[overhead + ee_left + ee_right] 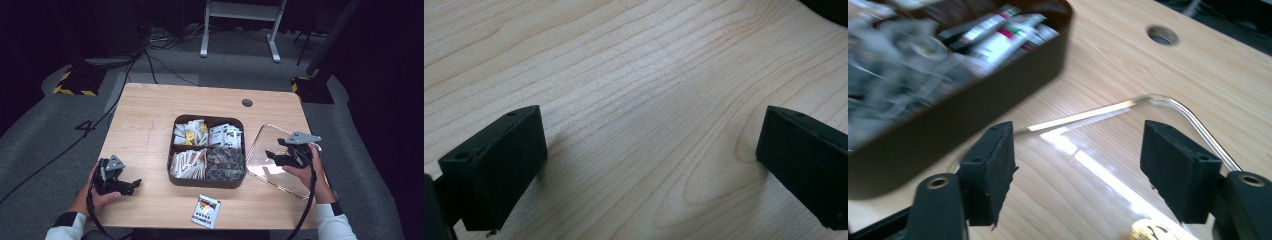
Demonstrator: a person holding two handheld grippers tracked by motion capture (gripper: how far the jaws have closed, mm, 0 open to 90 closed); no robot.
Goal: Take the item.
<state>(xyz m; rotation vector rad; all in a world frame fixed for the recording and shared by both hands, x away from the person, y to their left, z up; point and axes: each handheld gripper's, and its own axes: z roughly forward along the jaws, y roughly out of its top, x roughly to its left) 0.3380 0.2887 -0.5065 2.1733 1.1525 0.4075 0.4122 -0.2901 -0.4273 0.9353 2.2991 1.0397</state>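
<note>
— Fingers first: how do yours stand?

— Both pairs gape wide. My right fingers (1075,175) hang over the clear lid (1128,150) with nothing pinched between them; the lid's pane shows through the gap, and its rounded rim curves off past my far finger. In the high view my right fingers (274,156) sit over the lid's (265,165) near-tray half.

— And the lid itself?

— Flat on the counter (150,125), just beside the brown tray (205,182). From my right fingers the tray's dark wall (973,115) stands close on the one side, blurred; the lid's edge seems to run right up by it, though I cannot tell whether they touch.

— What is in the tray?

— Four compartments. Sachets (226,134) in the one nearest my right fingers on the far side, dark wrapped pieces (226,164) in the one closest to them, white sticks (189,162) and small yellow-and-white packets (190,134) on the side away from them.

— Your left?

— My left fingers (649,170) rest low over bare wood, empty, well apart from tray and lid. In the high view they (134,185) point toward the tray from the counter's near corner.

— Anything else near?

— A small printed card (206,211) lies between my two pairs of fingers, by the counter's near edge, just in front of the tray. A round cable hole (1163,35) sits beyond my right fingers, past the lid.
</note>
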